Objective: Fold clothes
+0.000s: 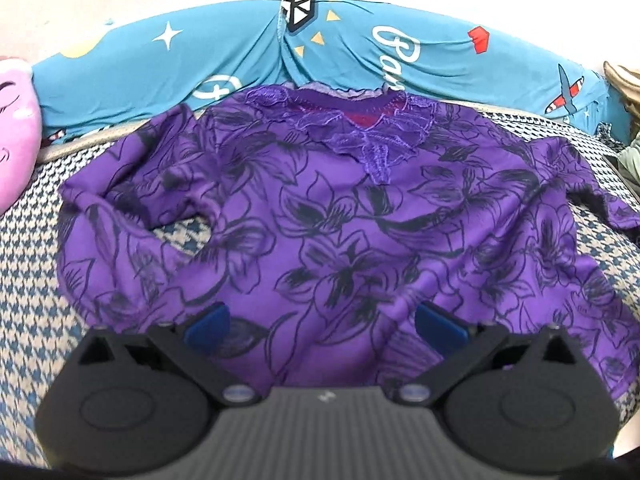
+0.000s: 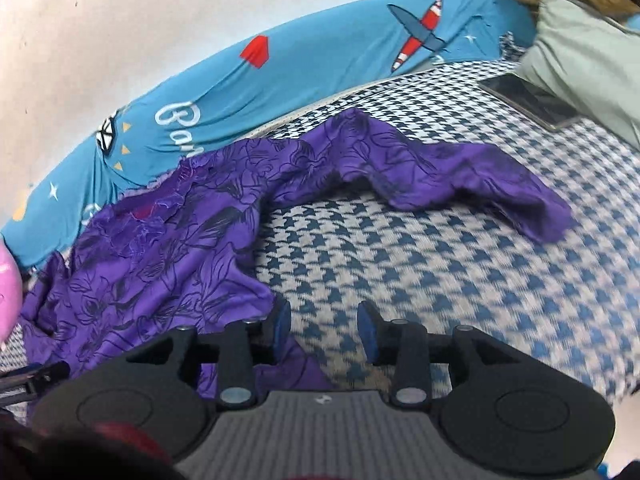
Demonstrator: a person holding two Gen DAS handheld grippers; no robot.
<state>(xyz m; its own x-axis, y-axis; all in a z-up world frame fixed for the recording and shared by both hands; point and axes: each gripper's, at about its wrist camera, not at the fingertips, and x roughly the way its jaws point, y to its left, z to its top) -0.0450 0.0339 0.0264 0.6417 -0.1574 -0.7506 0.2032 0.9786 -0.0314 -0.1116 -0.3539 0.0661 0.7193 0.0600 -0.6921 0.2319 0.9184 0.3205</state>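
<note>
A purple top with a dark flower print (image 1: pixel 340 216) lies spread out on the houndstooth bed cover (image 1: pixel 28 280), its lace neckline (image 1: pixel 360 128) pointing at the wall. My left gripper (image 1: pixel 324 328) hangs over the lower part of the top, jaws wide apart and pinching no cloth. In the right wrist view the same top (image 2: pixel 168 264) lies to the left, with one sleeve (image 2: pixel 460 176) stretched out to the right. My right gripper (image 2: pixel 325 330) stands open above the bare cover. Its left finger (image 2: pixel 282 326) is right beside the hem, and nothing lies between the pads.
A long blue printed bolster (image 1: pixel 360 52) runs along the white wall behind the top. A pink plush toy (image 1: pixel 16 136) sits at the left. At the right lie a grey-green garment (image 2: pixel 588 60) and a dark flat object (image 2: pixel 528 100).
</note>
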